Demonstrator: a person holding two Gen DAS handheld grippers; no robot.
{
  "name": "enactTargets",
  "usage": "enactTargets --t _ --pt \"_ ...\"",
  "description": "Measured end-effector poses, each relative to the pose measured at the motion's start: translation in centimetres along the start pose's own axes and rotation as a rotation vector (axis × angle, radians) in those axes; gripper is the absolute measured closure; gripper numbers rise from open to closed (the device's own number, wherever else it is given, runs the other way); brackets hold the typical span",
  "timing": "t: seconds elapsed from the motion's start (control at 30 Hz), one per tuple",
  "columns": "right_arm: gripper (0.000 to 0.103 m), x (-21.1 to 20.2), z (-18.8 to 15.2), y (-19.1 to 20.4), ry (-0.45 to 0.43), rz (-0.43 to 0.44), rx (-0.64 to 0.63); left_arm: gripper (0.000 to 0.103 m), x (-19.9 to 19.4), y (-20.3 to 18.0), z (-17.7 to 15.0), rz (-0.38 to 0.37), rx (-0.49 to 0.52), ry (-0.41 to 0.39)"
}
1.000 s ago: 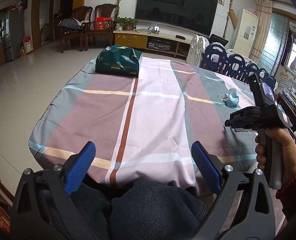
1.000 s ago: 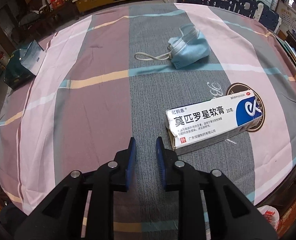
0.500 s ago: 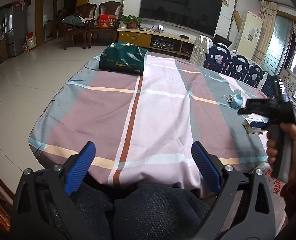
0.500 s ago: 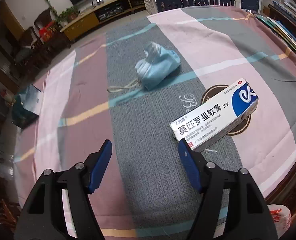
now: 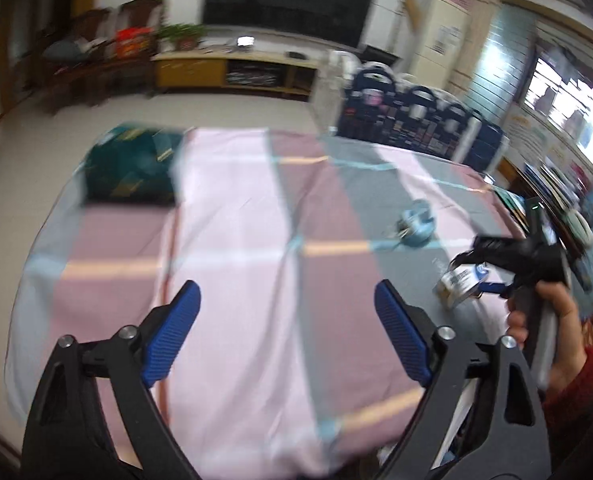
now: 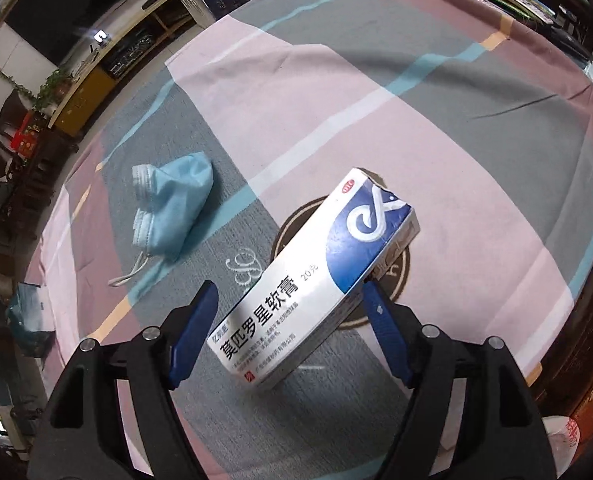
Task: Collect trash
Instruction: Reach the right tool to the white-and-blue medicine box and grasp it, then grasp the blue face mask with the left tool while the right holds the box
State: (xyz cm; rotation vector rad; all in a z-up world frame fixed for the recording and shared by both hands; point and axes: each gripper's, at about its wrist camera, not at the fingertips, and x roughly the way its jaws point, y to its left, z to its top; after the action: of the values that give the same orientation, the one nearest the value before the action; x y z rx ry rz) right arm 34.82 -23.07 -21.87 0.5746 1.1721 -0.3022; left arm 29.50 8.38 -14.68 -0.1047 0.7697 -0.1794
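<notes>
A white and blue ointment box [image 6: 316, 280] lies on the checked tablecloth [image 6: 456, 152]. My right gripper [image 6: 290, 332] is open, its jaws standing on either side of the box's near end. The box also shows in the left wrist view [image 5: 458, 282], between the right gripper's fingers [image 5: 492, 288]. A crumpled blue face mask [image 6: 172, 208] lies to the left of the box; it also shows in the left wrist view [image 5: 416, 226]. My left gripper [image 5: 286, 336] is open and empty over the near side of the table.
A dark green bag [image 5: 132, 168] sits at the table's far left corner. Blue and white fence panels [image 5: 416, 116] stand behind the table. A TV cabinet [image 5: 232, 72] is along the back wall. A white plastic bag [image 6: 564, 436] hangs below the table's right edge.
My right gripper has moved forward and its open jaws now stand around the ointment box. My left gripper has risen and moved forward over the table; its view is blurred.
</notes>
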Motion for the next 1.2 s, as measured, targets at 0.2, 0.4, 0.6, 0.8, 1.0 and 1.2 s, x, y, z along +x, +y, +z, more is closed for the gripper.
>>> enactTargets --t 0.2,0.4,0.6,0.8,1.0,1.2 --pt "0.045 1.5 0.0 2.6 -0.018 -0.049 -0.185 0.023 8.6 -7.1 5.8 -0.12 0.305 0.04" --pt "0.054 -0.2 -1.9 -0.8 0.038 0.097 -0.275 0.023 17.6 -12.9 6.5 -0.214 0.366 0.167" --pt "0.054 -2.3 -3.6 -4.7 0.031 0.191 -0.198 0.025 22.9 -18.2 4.9 -0.255 0.365 0.238" --pt "0.054 -6.4 -5.1 -5.2 -0.045 0.251 -0.163 0.092 22.6 -19.5 3.8 -0.172 0.358 0.231" --pt "0.054 -12.4 -7.5 -6.1 -0.138 0.237 -0.221 0.092 10.8 -15.9 2.7 -0.002 0.244 0.069" --pt "0.054 -17.9 -13.4 -6.9 -0.195 0.135 -0.359 0.092 -2.9 -13.9 -1.7 0.079 0.164 0.008"
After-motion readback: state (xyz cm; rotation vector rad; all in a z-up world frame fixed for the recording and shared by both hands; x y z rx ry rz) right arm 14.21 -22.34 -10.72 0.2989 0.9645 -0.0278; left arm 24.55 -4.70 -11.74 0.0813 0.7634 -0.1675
